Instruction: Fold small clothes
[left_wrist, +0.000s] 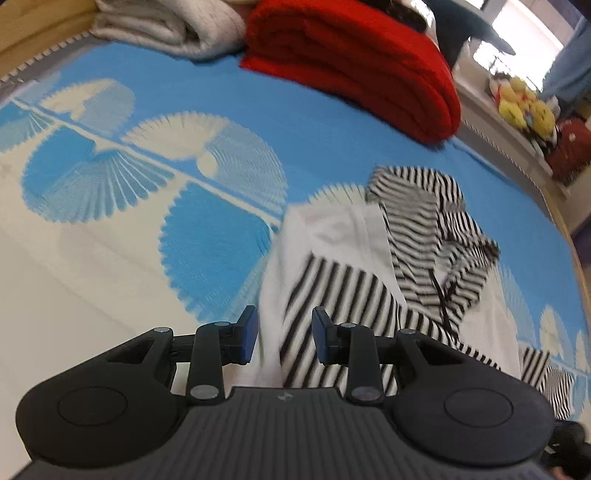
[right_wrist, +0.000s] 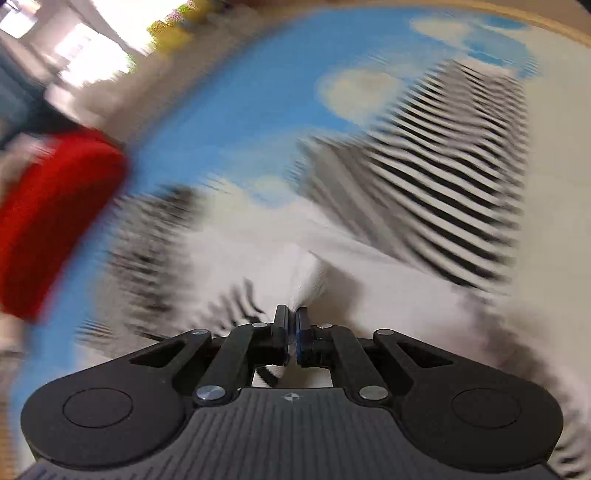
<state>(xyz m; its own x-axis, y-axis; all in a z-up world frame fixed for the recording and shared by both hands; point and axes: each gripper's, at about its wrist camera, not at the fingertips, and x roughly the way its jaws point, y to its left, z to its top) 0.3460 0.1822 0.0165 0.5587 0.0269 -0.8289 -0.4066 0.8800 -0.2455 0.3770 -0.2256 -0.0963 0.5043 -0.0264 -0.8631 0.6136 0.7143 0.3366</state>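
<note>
A small white garment with black-and-white striped panels and hood (left_wrist: 406, 251) lies rumpled on the blue and white patterned bedspread (left_wrist: 207, 122). My left gripper (left_wrist: 284, 339) is open and empty, its fingers just above the garment's near white and striped edge. In the right wrist view, which is heavily blurred, my right gripper (right_wrist: 292, 332) is shut on a pinch of the garment's white fabric (right_wrist: 306, 280); the striped parts (right_wrist: 443, 192) spread beyond it.
A folded red blanket (left_wrist: 354, 62) and a folded white-grey blanket (left_wrist: 166, 26) lie at the far side of the bed. The red blanket also shows in the right wrist view (right_wrist: 55, 221). Stuffed toys (left_wrist: 524, 107) sit on a ledge beyond the bed's right edge.
</note>
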